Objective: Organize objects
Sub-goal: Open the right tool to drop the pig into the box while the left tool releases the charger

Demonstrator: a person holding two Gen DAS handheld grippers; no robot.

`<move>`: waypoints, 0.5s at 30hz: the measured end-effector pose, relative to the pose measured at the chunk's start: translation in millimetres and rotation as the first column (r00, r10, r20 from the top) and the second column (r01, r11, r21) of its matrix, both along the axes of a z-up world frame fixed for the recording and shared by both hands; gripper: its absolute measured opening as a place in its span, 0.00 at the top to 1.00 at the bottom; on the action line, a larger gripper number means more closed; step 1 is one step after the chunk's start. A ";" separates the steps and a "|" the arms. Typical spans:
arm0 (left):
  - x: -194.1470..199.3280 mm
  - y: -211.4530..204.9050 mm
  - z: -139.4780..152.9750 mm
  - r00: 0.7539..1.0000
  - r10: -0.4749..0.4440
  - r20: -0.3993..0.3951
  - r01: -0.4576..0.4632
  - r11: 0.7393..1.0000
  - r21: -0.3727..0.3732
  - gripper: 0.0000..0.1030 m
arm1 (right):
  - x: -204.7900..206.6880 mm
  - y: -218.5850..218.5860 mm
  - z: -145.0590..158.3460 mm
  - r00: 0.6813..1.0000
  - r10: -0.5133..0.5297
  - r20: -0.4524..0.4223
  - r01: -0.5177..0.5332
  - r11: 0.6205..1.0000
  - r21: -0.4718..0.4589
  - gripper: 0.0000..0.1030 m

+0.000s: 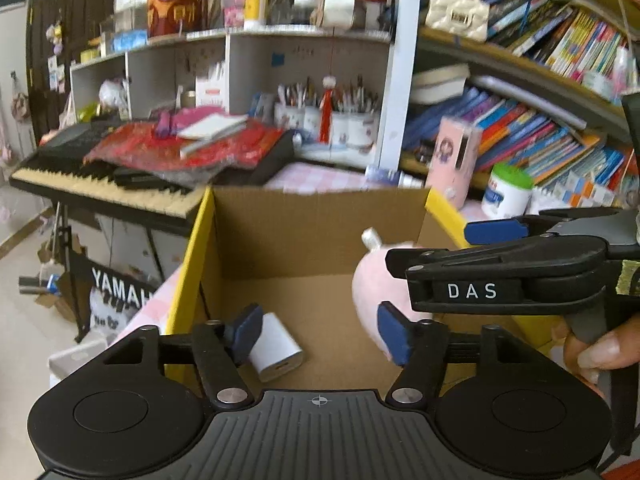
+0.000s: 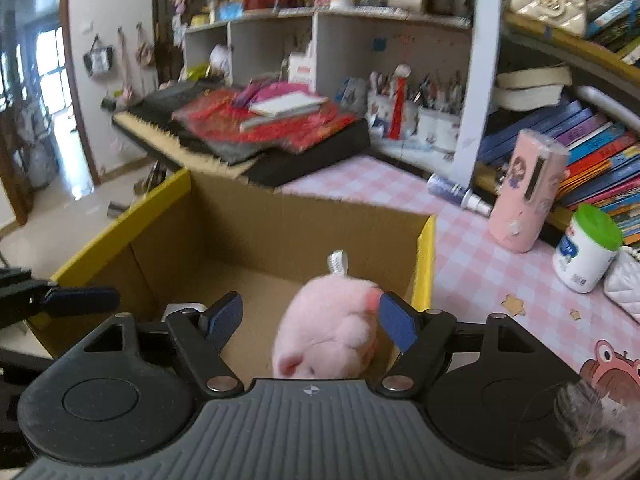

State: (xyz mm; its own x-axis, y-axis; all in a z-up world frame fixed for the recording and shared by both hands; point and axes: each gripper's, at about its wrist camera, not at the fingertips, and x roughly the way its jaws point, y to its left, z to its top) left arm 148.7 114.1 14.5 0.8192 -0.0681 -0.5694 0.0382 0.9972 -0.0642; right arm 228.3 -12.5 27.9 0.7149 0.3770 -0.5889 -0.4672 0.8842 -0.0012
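Note:
An open cardboard box with yellow flap edges stands on the pink checked table. A white power bank lies on its floor, just beyond the left pad of my left gripper, which hangs open over the box with nothing between its pads. A pink plush toy with a white tag sits in the box between the pads of my right gripper. That gripper is open: the plush lies against the right pad, the left pad is apart. The plush and right gripper also show at the right of the left wrist view.
Right of the box on the tablecloth stand a pink cylindrical case, a green-lidded white jar and a lying spray bottle. A keyboard piled with red papers sits behind. Bookshelves line the right.

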 end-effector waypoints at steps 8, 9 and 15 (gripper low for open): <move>-23.7 8.0 22.3 0.993 0.044 0.114 -0.041 0.999 -0.026 0.22 | -28.2 -19.6 26.2 0.981 -0.147 0.125 0.140 0.988 0.061 0.18; -26.4 10.1 23.1 0.992 0.050 0.117 -0.047 0.998 -0.031 0.21 | -31.1 -22.8 28.0 0.978 -0.164 0.129 0.156 0.985 0.070 0.18; -41.6 18.3 21.4 0.992 0.069 0.108 -0.064 0.997 -0.049 0.21 | -54.1 -36.7 31.0 0.958 -0.247 0.146 0.238 0.968 0.074 0.18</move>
State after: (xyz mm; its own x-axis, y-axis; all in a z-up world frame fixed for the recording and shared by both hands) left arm 107.1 132.3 35.9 0.8801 -0.0349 -0.4736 -0.0188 0.9940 -0.1082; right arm 174.2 -49.2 58.9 0.8686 0.2100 -0.4488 -0.2367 0.9716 -0.0036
